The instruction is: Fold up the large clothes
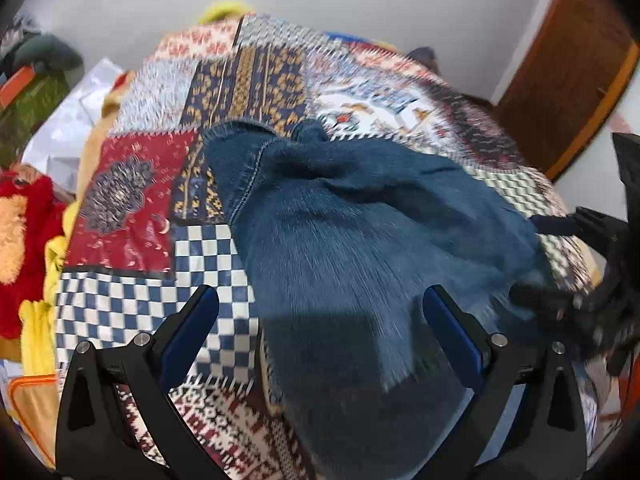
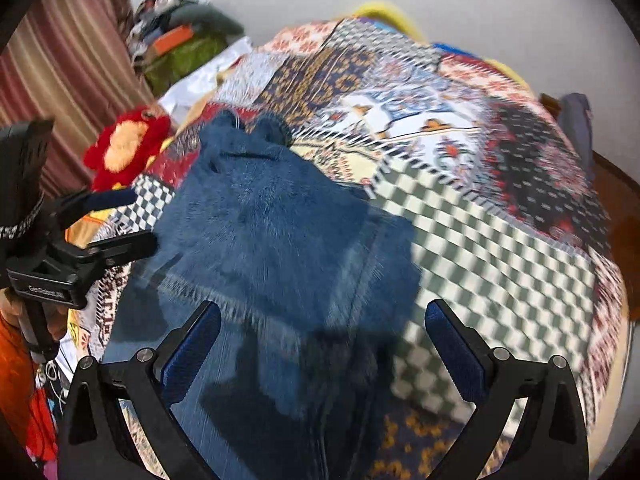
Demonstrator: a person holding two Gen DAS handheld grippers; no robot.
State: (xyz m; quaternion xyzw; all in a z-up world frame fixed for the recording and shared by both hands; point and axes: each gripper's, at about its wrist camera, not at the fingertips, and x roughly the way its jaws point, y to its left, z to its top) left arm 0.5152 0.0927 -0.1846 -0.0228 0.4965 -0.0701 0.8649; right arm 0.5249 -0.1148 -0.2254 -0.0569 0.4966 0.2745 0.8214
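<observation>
Jeans: the big blue denim jeans point(image 1: 352, 232) are lying in the middle of the frame on the patchwork bed cover point(image 1: 160, 208).
Left tongs point(image 1: 320, 320): gaping wide, holding nothing.
Right tongs point(image 2: 322, 330): gaping wide, holding nothing.

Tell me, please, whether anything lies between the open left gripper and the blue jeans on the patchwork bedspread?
Nothing visible does: the left gripper hangs open directly over the jeans, which lie bare on the bedspread. The right gripper is likewise open above them.
</observation>
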